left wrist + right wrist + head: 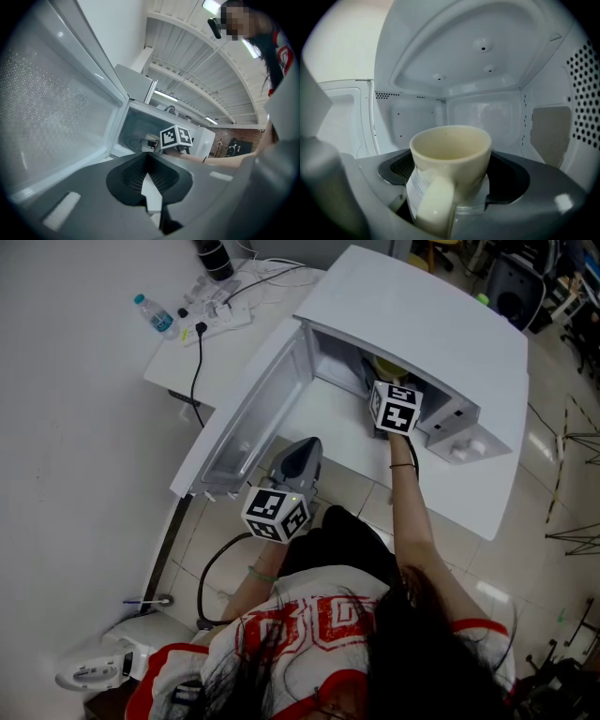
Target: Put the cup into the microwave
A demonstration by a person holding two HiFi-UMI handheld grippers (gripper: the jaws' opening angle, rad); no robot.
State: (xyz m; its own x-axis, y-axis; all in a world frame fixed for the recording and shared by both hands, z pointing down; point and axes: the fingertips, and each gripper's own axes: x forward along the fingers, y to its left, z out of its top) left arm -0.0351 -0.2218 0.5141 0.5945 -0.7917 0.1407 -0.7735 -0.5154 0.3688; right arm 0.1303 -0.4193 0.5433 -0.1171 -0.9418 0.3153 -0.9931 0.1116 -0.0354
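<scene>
While fingers of the right gripper [450,190] clamp the cup [451,152], centre frame, inside the microwave [427,338], and the left gripper [149,183] rests with fingers together, an early release could topple it.

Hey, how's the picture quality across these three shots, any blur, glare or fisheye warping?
Head view: evenly lit and sharp, but the inside of the microwave sits in shadow. Left gripper view: heavy fisheye bends the ceiling beams, corners go black, ceiling lights glare. Right gripper view: the cup fills the foreground, its handle soft and out of focus, the bright cavity walls curved by the lens.
</scene>
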